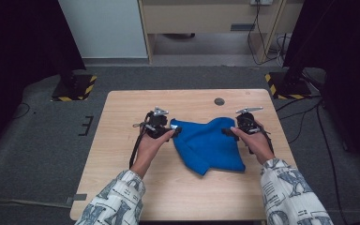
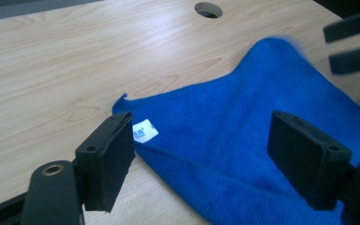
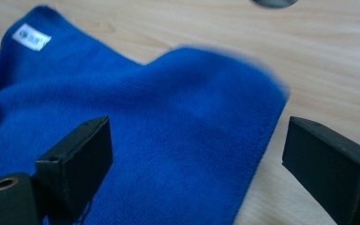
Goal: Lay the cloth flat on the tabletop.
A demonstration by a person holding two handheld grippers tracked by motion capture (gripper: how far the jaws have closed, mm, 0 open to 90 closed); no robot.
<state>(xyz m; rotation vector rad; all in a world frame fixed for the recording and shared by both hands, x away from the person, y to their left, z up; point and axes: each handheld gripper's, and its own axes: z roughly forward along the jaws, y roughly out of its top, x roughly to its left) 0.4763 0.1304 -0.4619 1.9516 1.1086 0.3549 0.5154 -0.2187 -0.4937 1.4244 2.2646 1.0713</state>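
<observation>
High view — a blue cloth (image 1: 208, 145) lies crumpled mid-table, the left gripper (image 1: 174, 133) at its nine o'clock edge, the right gripper (image 1: 227, 132) at its three o'clock edge.

Left gripper view: jaws spread wide over the cloth's corner, gripping nothing; a small white label (image 2: 145, 131) sits there, print unreadable.

Right gripper view — jaws gape apart above the cloth's edge, nothing pinched; the label lies at eleven o'clock
</observation>
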